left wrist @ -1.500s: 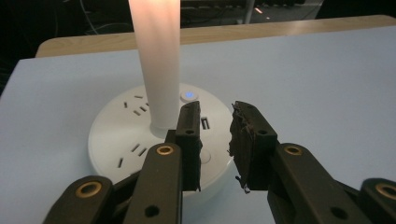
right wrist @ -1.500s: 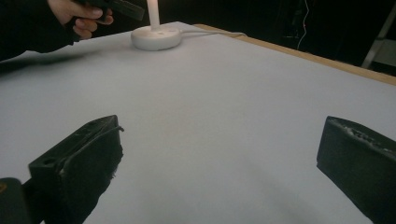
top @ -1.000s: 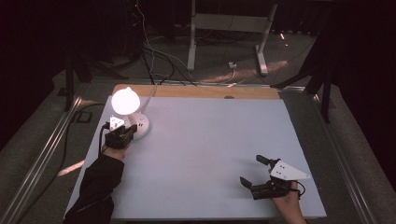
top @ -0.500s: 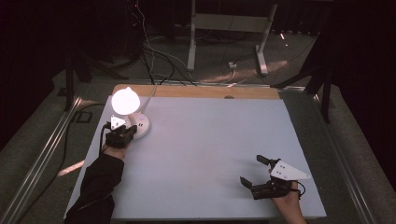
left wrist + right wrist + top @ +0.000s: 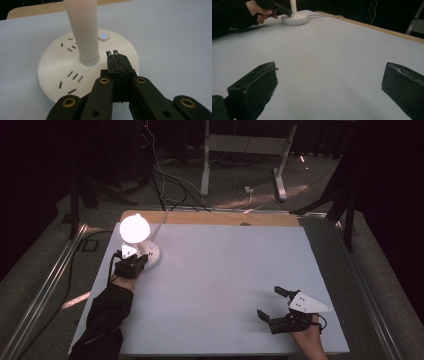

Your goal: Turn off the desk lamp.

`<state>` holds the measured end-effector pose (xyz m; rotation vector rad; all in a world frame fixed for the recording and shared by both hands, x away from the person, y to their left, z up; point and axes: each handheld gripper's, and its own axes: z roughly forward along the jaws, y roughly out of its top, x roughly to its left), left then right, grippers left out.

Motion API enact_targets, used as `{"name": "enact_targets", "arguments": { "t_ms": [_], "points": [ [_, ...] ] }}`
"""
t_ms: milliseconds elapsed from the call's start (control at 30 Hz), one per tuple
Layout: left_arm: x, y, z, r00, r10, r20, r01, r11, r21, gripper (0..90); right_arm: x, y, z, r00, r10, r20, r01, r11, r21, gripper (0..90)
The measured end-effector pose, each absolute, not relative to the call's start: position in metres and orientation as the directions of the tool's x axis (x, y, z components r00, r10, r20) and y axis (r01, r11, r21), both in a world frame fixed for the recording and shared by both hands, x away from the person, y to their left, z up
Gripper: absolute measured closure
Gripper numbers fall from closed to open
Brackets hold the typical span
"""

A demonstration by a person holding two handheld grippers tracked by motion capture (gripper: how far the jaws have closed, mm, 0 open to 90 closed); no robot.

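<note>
A white desk lamp (image 5: 135, 229) is lit at the table's far left, its globe glowing over a round white base (image 5: 57, 65) with socket slots and a button (image 5: 104, 36) that glows blue. My left gripper (image 5: 117, 61) is shut, its tips resting over the base's top just in front of the stem (image 5: 85, 27) and short of the button; it also appears in the high view (image 5: 131, 265). Near the front right edge my right gripper (image 5: 271, 302) stands open above bare table, its jaws wide apart in the right gripper view (image 5: 329, 82).
The white table top (image 5: 225, 270) has a wooden strip (image 5: 210, 218) along its far edge. The lamp's cable runs off the back left. Beyond the table, cables and a metal stand (image 5: 240, 155) are on the dark floor.
</note>
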<state>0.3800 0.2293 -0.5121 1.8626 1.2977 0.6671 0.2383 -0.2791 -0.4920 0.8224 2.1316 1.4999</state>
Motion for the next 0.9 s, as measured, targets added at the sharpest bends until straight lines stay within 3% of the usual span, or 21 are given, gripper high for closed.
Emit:
{"name": "enact_targets", "arguments": {
  "t_ms": [267, 900],
  "points": [
    [0.38, 0.235, -0.511, 0.337, 0.94, -0.048, 0.542, -0.152, 0.826, 90.0, 0.238, -0.28, -0.491, -0.743, 0.669, 0.007, 0.229, 0.244, 0.942, 0.0],
    [0.379, 0.233, -0.503, 0.348, 0.936, -0.045, 0.528, -0.156, 0.835, 90.0, 0.238, -0.28, -0.492, -0.744, 0.668, 0.009, 0.231, 0.245, 0.942, 0.0]
  ]
}}
